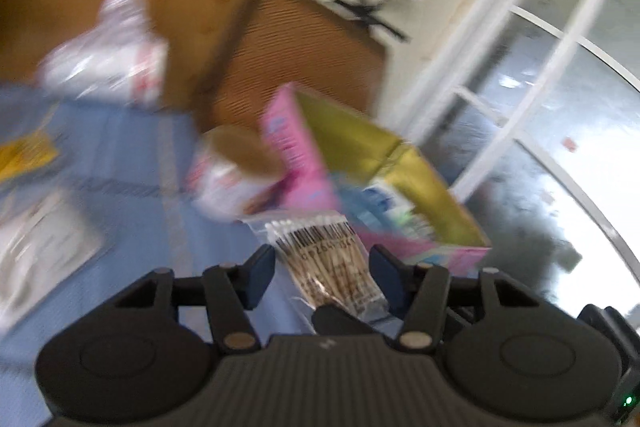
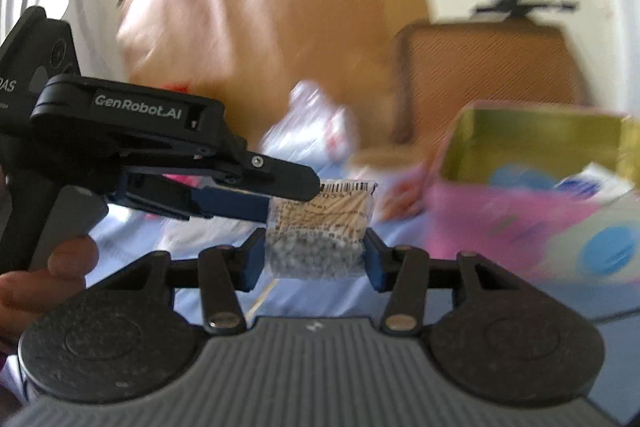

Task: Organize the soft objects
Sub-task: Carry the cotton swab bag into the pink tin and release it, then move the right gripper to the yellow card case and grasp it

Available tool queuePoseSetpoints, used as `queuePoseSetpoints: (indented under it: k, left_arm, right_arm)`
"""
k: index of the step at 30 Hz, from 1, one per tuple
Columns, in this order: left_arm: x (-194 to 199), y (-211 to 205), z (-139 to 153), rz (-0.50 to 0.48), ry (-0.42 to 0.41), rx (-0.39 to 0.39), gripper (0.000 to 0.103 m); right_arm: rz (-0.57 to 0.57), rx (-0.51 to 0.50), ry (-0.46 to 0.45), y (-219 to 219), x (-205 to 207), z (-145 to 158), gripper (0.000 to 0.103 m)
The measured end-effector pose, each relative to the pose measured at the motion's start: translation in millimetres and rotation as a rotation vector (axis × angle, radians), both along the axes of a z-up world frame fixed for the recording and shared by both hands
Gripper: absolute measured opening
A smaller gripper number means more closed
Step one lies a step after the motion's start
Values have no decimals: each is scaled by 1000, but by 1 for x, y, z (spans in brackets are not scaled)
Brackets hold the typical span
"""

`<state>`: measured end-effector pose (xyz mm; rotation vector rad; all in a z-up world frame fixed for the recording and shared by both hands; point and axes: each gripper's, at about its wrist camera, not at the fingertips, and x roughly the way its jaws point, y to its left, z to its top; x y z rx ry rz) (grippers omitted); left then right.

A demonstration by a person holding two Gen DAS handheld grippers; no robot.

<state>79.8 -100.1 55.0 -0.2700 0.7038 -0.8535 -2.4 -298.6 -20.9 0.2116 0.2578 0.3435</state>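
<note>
A clear packet of cotton swabs (image 1: 324,259) with a barcode label is held in the air by both grippers; it also shows in the right wrist view (image 2: 320,227). My left gripper (image 1: 322,267) has its blue pads at the packet's sides; in the right wrist view it comes in from the left (image 2: 280,187) and clamps the packet's upper end. My right gripper (image 2: 314,259) has its blue pads against the packet's lower part. A pink box (image 1: 392,195) with a gold-lined inside stands open just beyond, at the right in the right wrist view (image 2: 532,183).
A blue cloth (image 1: 120,155) covers the table. On it lie a round paper cup (image 1: 236,171), a crinkled clear bag (image 1: 108,51), a yellow packet (image 1: 24,155) and a flat white packet (image 1: 36,251). A brown woven tray (image 1: 296,59) sits behind the box. Views are motion-blurred.
</note>
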Motion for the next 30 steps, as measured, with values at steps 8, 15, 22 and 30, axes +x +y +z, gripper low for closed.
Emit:
queuePoseSetpoints:
  k: [8, 15, 22, 30]
  left_arm:
    - [27, -101, 17, -118, -77, 95, 54]
    - [42, -89, 10, -43, -34, 63, 60]
    - [24, -11, 11, 58, -73, 19, 63]
    - [7, 115, -25, 366, -76, 71, 63]
  right_arm:
    - [-194, -58, 18, -62, 36, 18, 53]
    - [-92, 32, 295, -109, 120, 14, 56]
    - [-322, -169, 239, -104, 139, 7, 61]
    - [-362, -19, 49, -98, 108, 32, 74]
